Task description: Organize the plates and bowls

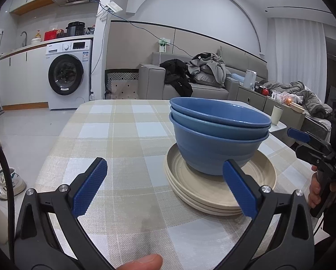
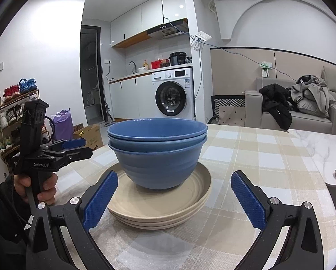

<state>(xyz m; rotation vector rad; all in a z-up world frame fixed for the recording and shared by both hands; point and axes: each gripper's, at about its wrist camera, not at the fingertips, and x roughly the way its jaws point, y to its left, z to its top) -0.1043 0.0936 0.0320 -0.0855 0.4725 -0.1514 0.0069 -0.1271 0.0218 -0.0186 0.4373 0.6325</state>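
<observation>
Blue bowls (image 2: 157,150), nested in a stack, sit on a pile of cream plates (image 2: 168,204) on the checked tabletop (image 1: 114,135). Stack is straight ahead of the right gripper (image 2: 173,199), w/ its fingers spread wide & holding nothing, near plate edge. Left gripper (image 1: 165,186) also gapes apart, empty; stack lies ahead & to its right, plate rim by the right finger.
</observation>
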